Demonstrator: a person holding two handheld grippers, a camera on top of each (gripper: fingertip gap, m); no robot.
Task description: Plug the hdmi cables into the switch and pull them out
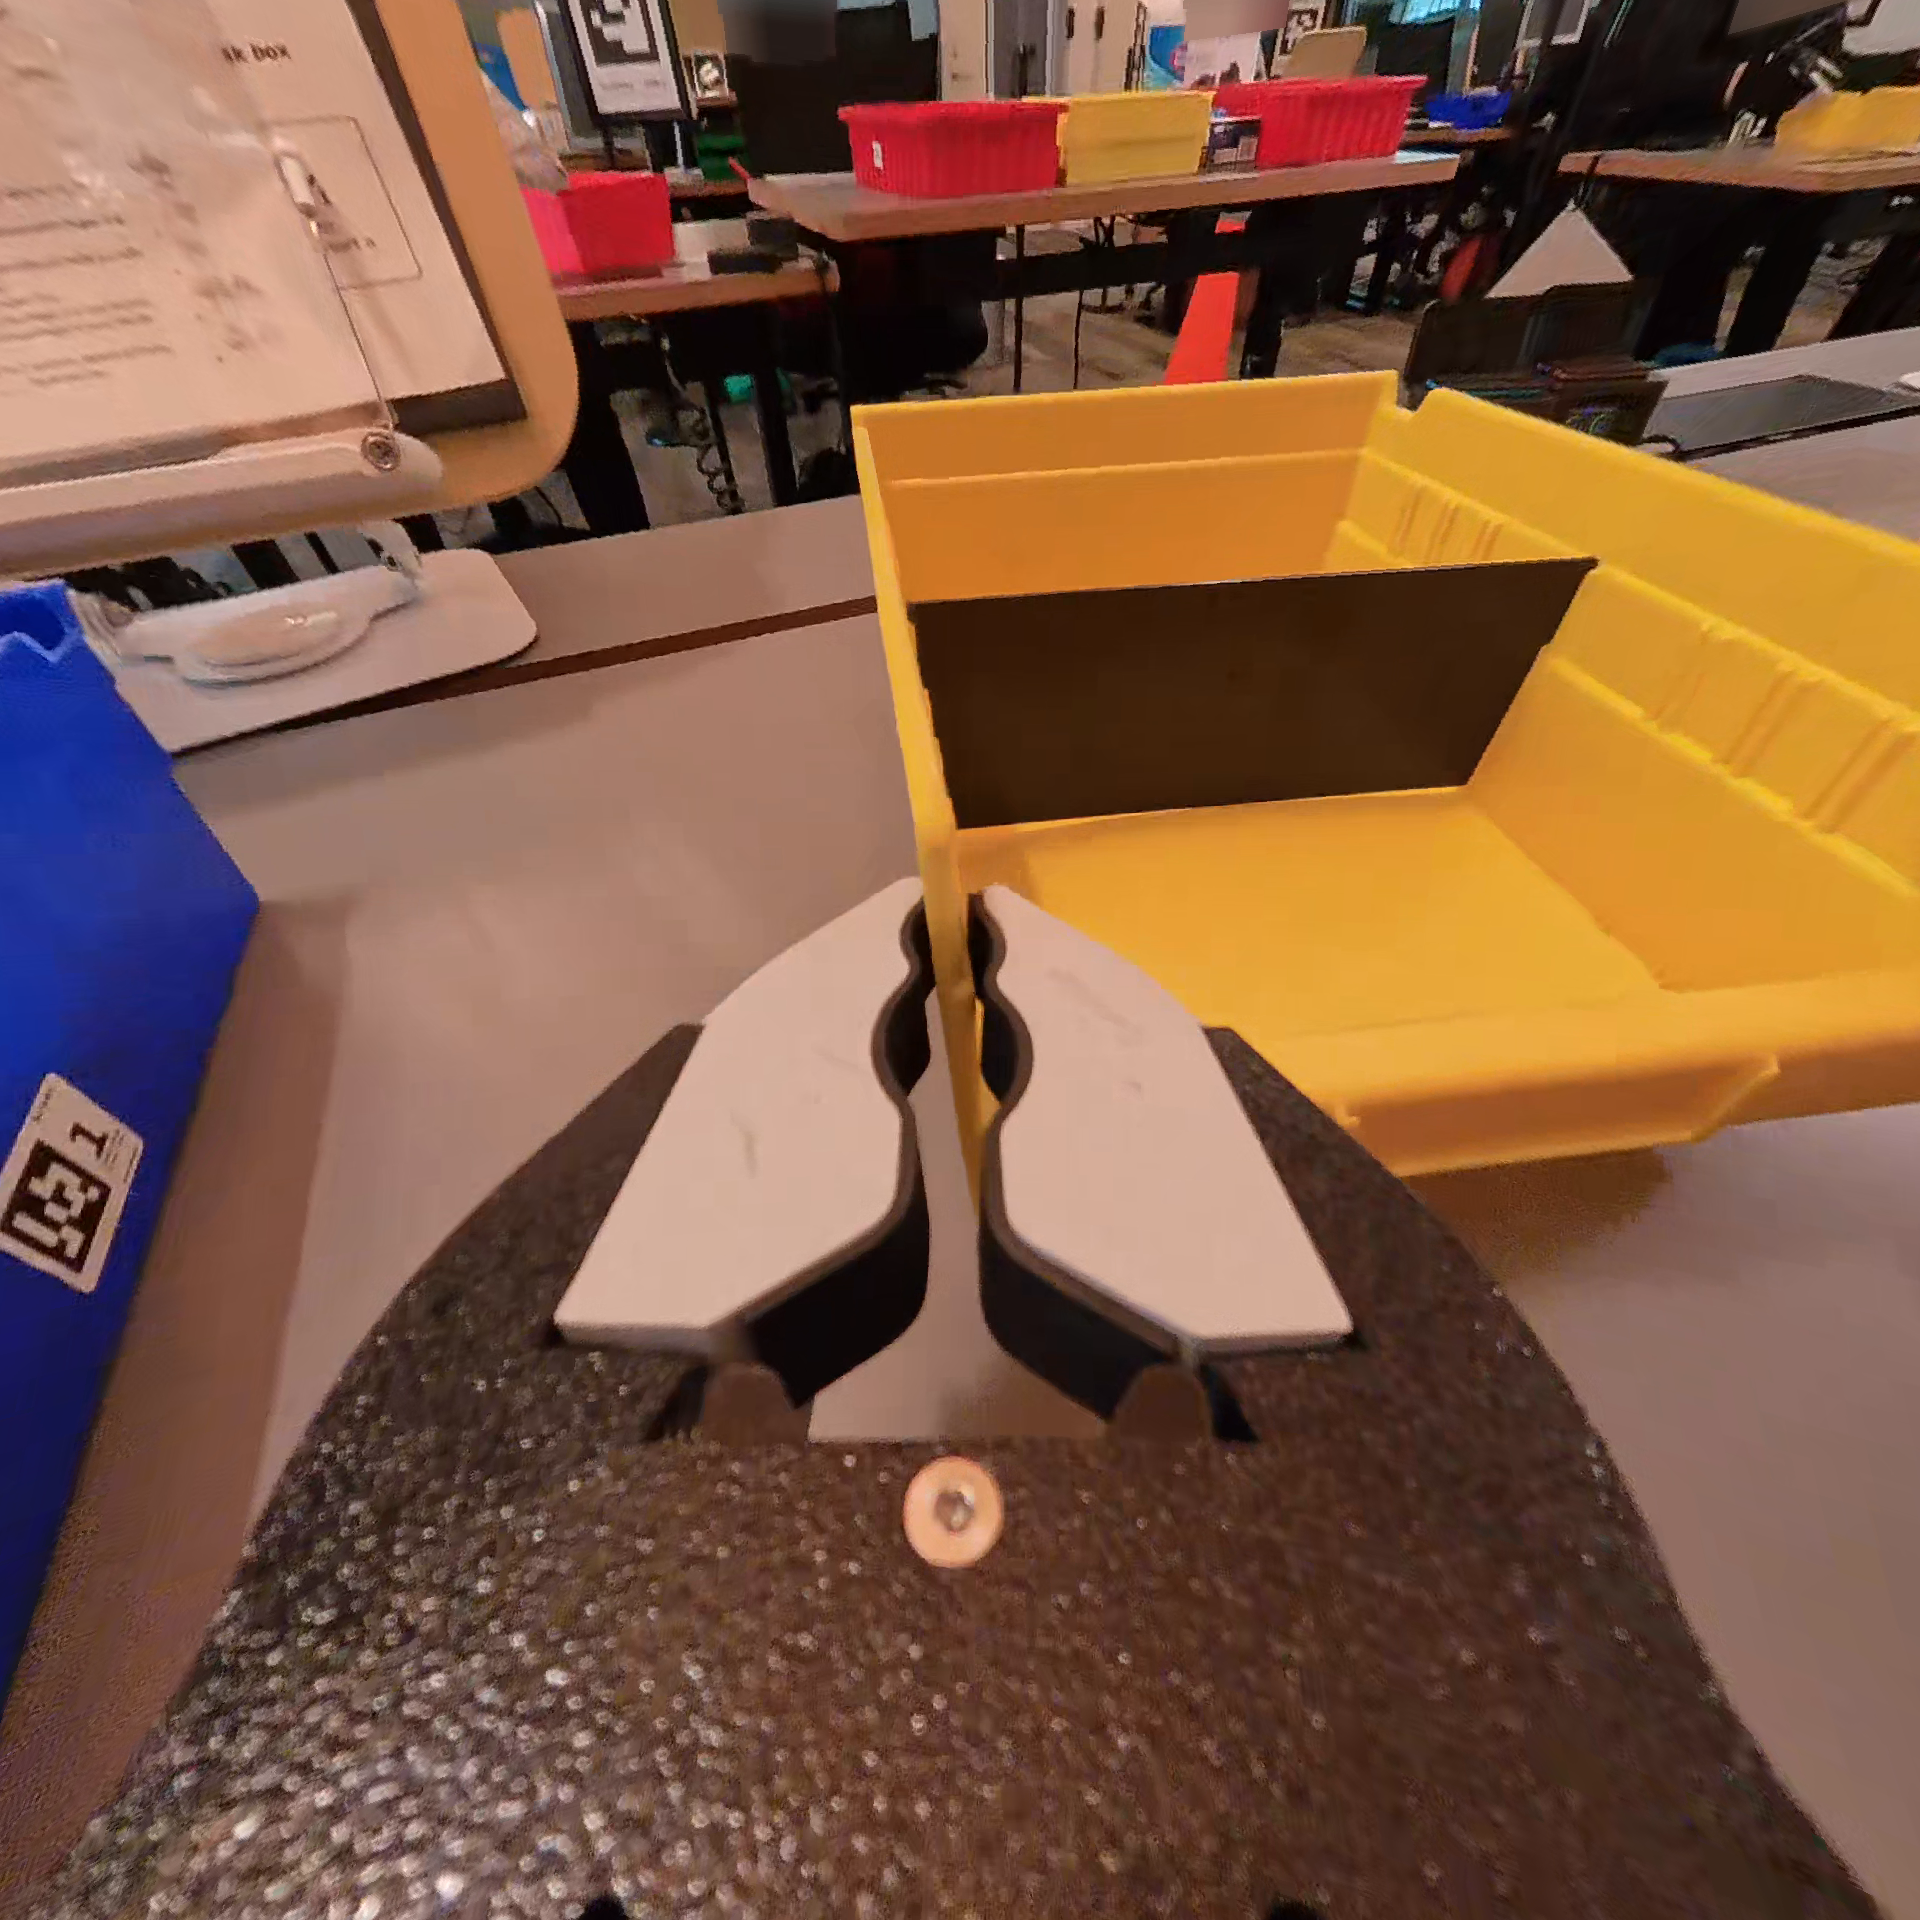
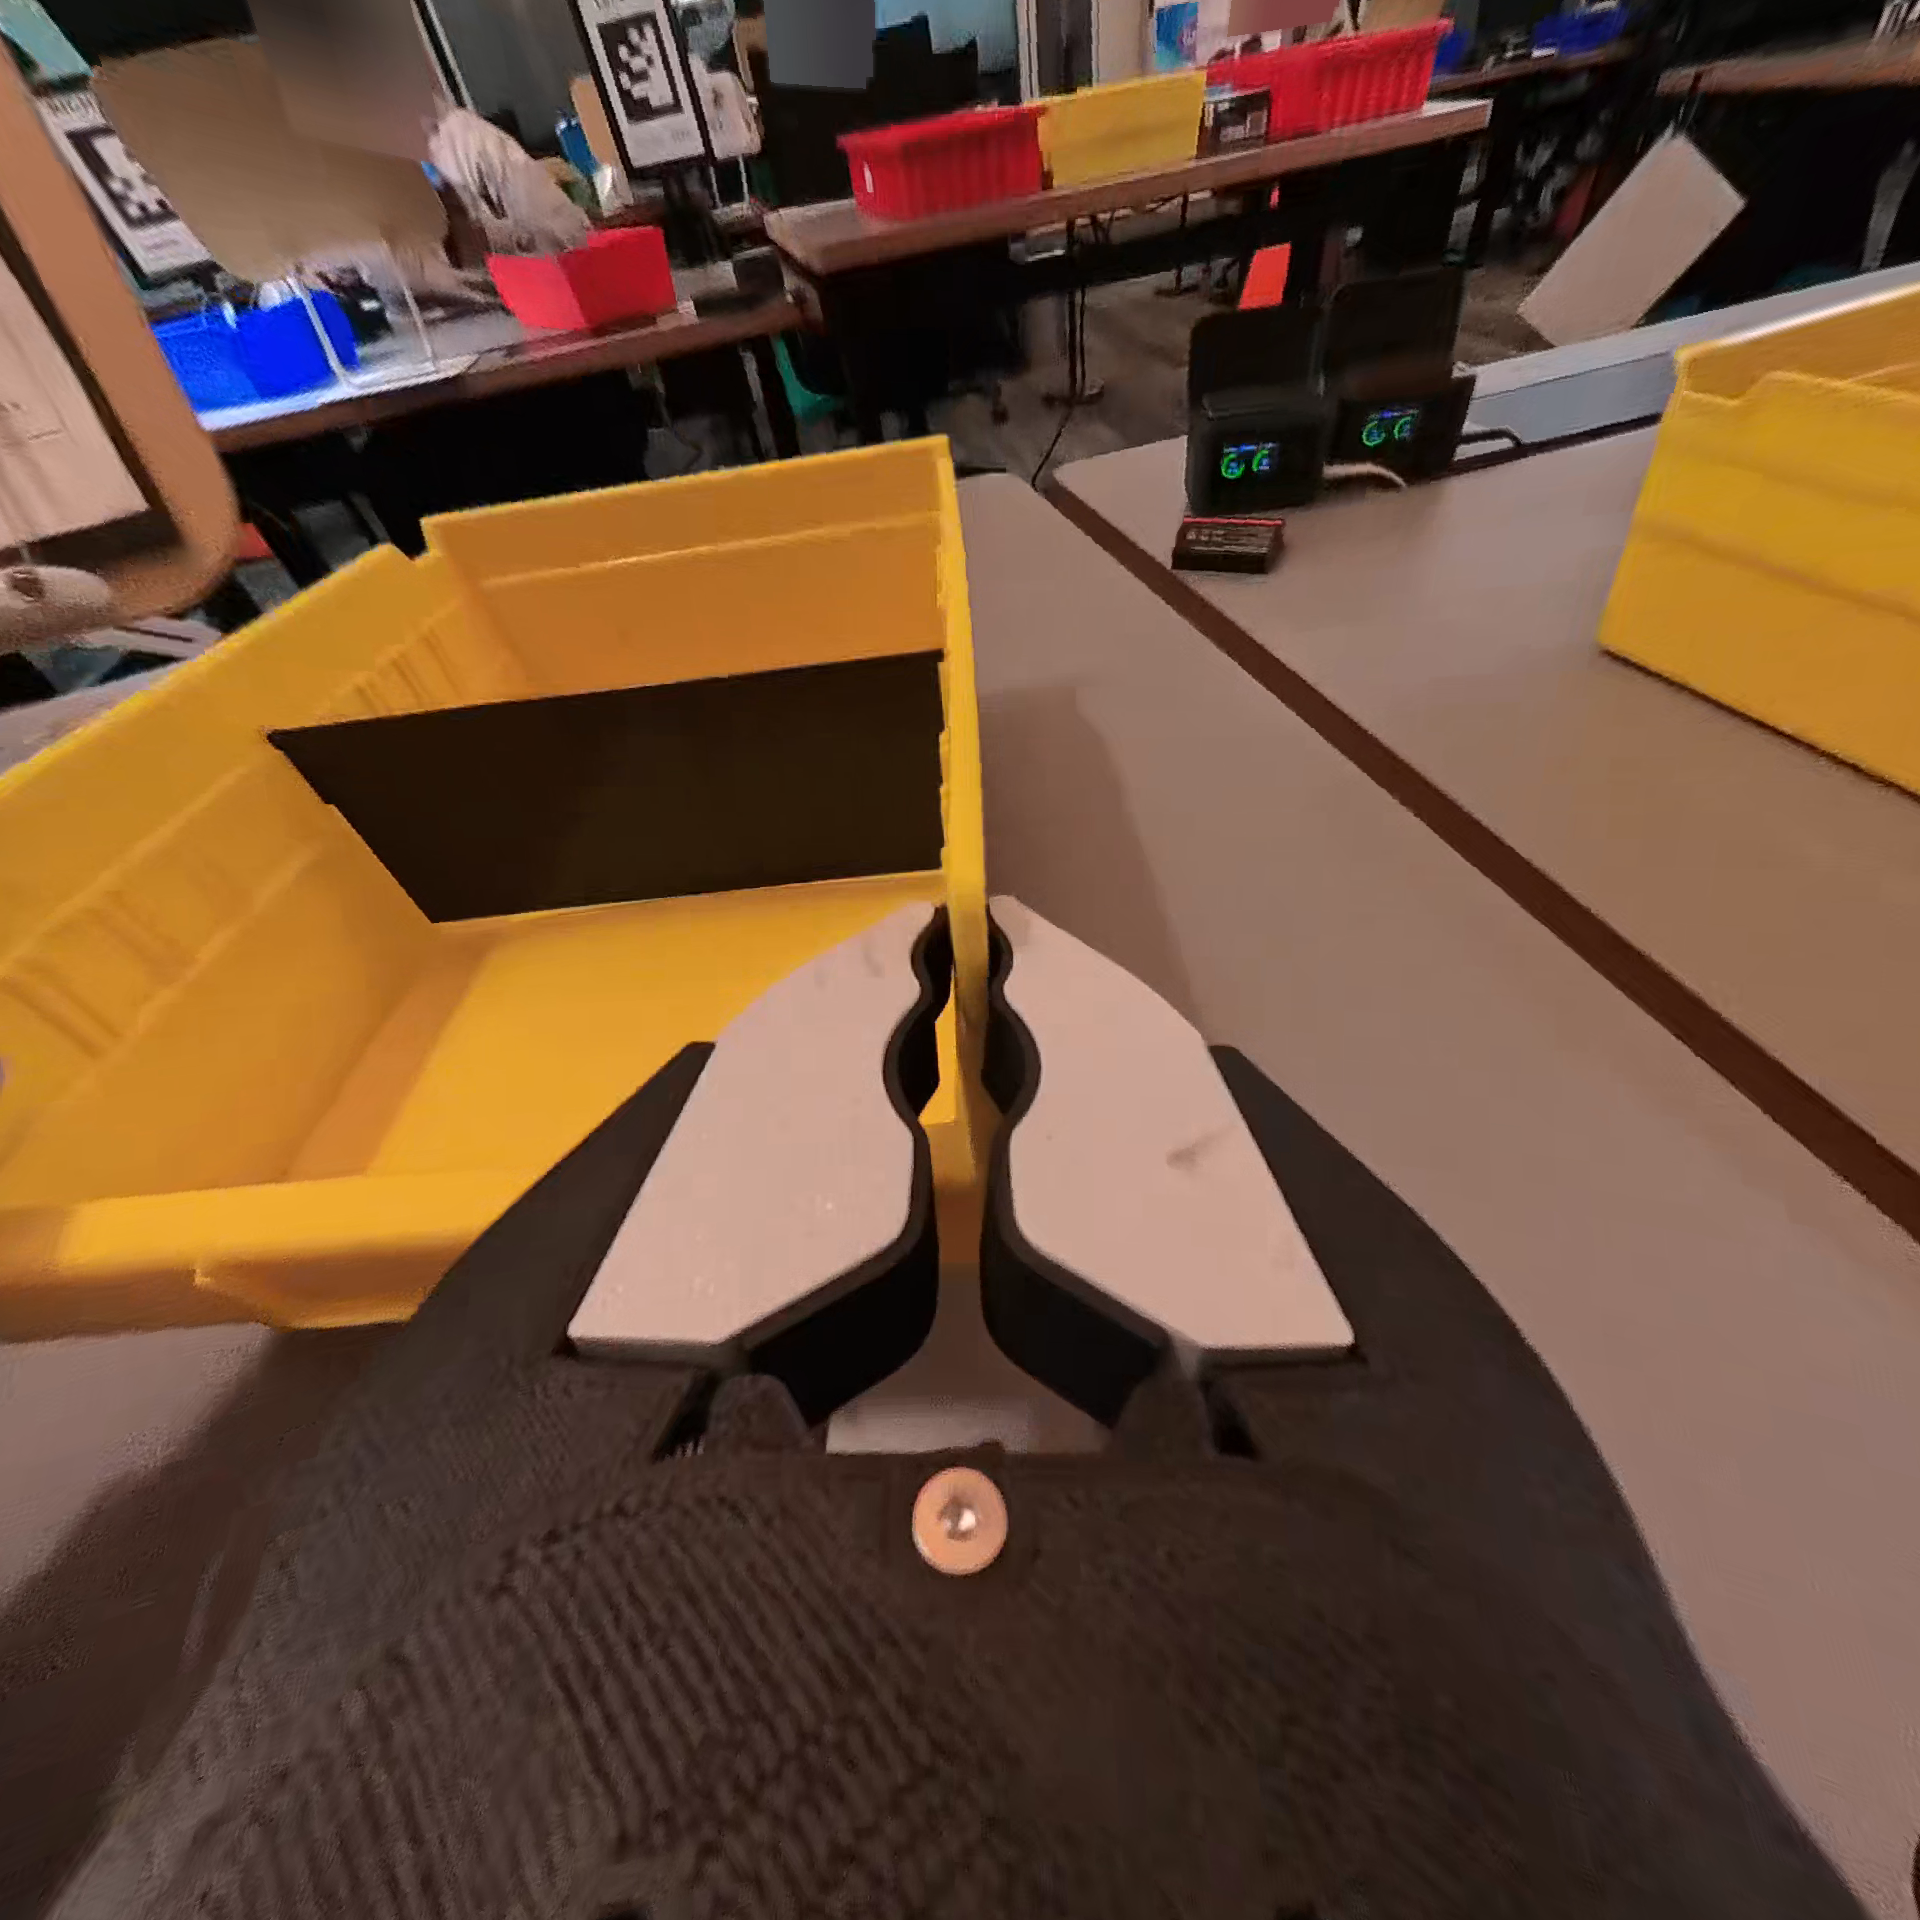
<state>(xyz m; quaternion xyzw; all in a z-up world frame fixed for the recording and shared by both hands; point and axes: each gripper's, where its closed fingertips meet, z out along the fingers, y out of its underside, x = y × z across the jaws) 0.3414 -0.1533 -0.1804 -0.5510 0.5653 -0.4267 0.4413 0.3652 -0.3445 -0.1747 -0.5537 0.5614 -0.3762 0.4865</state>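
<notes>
No HDMI cable or switch shows in either view. A yellow plastic bin (image 1: 1455, 914) with a black divider (image 1: 1226, 696) stands on the grey table; its front compartment is bare. My left gripper (image 1: 948, 935) is shut on the bin's left side wall. In the right wrist view the same bin (image 2: 364, 1018) with its divider (image 2: 644, 779) fills the left half. My right gripper (image 2: 968, 945) is shut on the bin's right side wall.
A blue bin (image 1: 94, 1039) stands close at the left. A stand with a paper sheet (image 1: 208, 260) is at the back left. A second yellow bin (image 2: 1787, 582) and two small black devices (image 2: 1257, 447) sit on the adjoining table at the right.
</notes>
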